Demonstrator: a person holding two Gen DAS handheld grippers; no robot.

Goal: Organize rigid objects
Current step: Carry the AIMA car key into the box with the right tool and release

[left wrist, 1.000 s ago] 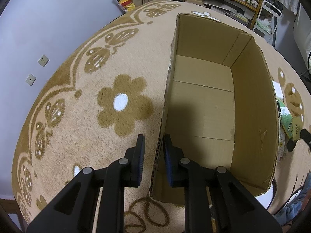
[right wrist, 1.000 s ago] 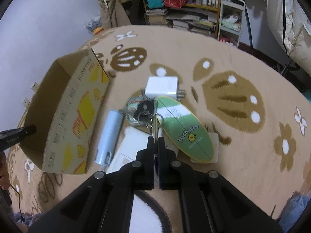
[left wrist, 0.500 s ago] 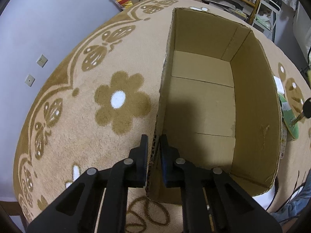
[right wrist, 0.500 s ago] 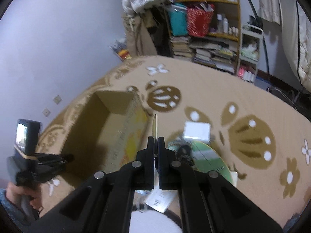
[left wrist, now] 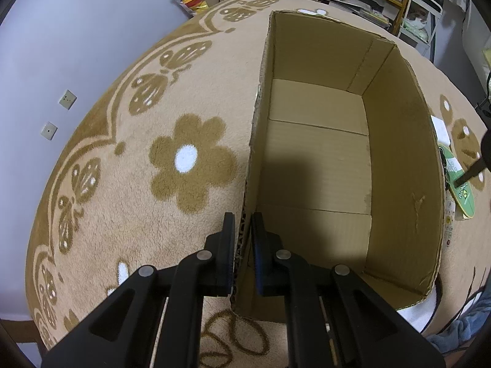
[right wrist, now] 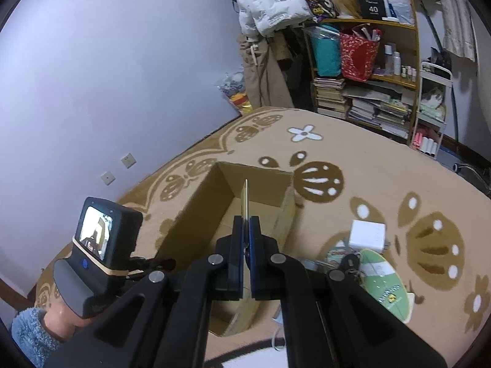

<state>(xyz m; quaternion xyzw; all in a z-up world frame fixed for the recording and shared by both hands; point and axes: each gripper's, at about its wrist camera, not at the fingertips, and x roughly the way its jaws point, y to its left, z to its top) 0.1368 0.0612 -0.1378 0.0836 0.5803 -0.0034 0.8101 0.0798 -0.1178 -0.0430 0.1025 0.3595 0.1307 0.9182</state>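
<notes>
Left claw [left wrist: 243, 239] pinches the cardboard box [left wrist: 399, 159] wall edge; right claw [right wrist: 245, 239] grips a thin card [right wrist: 245, 199] edge-on above it.

1. Cardboard box [left wrist: 322, 165] sits on the carpet [left wrist: 122, 184].
2. Left gripper [left wrist: 242, 239] straddles the box's near-left wall.
3. Right gripper [right wrist: 245, 239] is above the box, a thin flat card [right wrist: 245, 202] between its fingers.
4. Right of the box lie the white adapter [right wrist: 367, 235], keys [right wrist: 349, 260] and oval paddle [right wrist: 385, 285].
5. Bookshelf [right wrist: 368, 70] stands behind the box, at the carpet's far edge.

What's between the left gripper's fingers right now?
The cardboard box's left wall: the left gripper straddles its rim, one finger outside, one inside. Shows in the left wrist view.
</notes>
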